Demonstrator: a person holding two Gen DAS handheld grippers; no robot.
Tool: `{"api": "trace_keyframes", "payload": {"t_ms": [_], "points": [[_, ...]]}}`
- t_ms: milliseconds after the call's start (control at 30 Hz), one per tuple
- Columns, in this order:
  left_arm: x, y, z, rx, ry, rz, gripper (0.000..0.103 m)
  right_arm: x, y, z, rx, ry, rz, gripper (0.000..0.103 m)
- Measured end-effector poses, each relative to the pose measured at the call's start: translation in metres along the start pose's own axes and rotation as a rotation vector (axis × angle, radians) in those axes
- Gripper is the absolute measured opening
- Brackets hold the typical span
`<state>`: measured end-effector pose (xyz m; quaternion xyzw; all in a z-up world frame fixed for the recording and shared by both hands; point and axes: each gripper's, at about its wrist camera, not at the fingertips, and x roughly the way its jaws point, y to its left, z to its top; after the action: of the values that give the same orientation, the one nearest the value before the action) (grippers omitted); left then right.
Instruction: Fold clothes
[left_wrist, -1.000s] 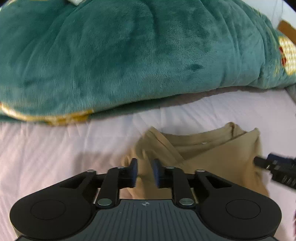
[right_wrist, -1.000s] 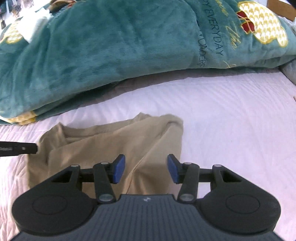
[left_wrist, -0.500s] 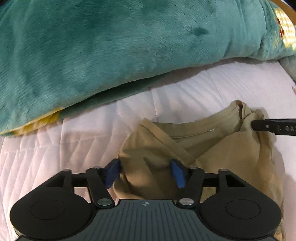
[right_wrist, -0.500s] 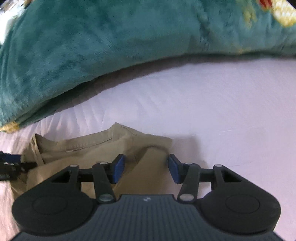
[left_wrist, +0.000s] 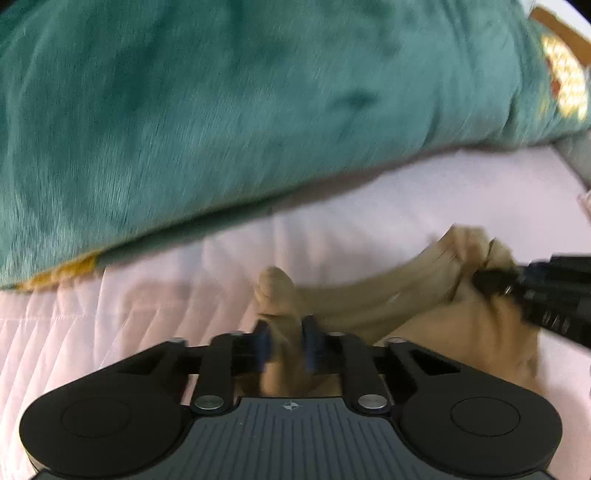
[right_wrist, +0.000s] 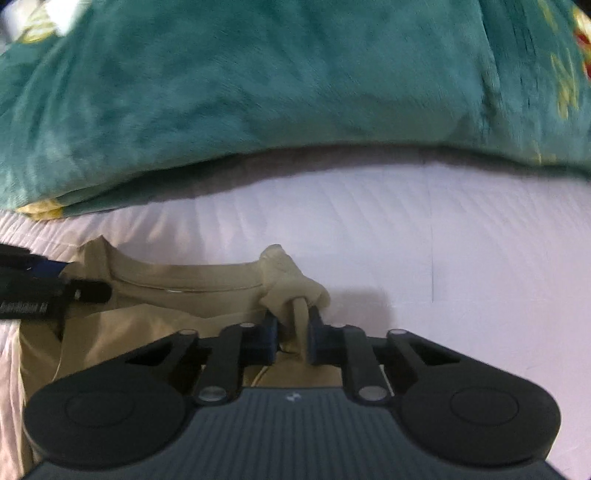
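A tan T-shirt (left_wrist: 436, 325) lies on the pale pink quilted bed sheet (left_wrist: 110, 325), collar toward the blanket. My left gripper (left_wrist: 286, 343) is closing, its blue pads pinching a bunched fold at the shirt's left shoulder. In the right wrist view the tan T-shirt (right_wrist: 177, 295) shows its neckline, and my right gripper (right_wrist: 293, 336) is closing too, pads pressed on a gathered fold at the right shoulder. Each gripper also shows from the other side: the right gripper (left_wrist: 491, 282) at the shirt's far corner, the left gripper (right_wrist: 92, 291) on the left.
A thick teal plush blanket (left_wrist: 240, 110) with gold print lies heaped across the far side of the bed, close behind the shirt's collar. Bare sheet (right_wrist: 461, 240) stretches to the right of the shirt in the right wrist view.
Both grippers stood open over the shirt's shoulders half a second ago; now each has closed on a pinch of fabric, which bunches up between the pads. Both views drifted slightly toward the blanket.
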<state>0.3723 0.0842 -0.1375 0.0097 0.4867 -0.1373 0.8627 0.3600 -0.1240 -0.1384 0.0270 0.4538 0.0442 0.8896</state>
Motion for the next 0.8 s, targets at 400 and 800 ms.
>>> {"api": "trace_keyframes", "payload": {"t_ms": [400, 800], "points": [[-0.025, -0.031, 0.028, 0.037, -0.082, -0.04, 0.012, -0.051, 0.021, 0.017, -0.099, -0.159, -0.024, 0.01], [-0.031, -0.002, -0.01, 0.052, -0.041, 0.105, 0.03, -0.054, 0.019, -0.025, -0.09, -0.073, -0.032, 0.01]]}}
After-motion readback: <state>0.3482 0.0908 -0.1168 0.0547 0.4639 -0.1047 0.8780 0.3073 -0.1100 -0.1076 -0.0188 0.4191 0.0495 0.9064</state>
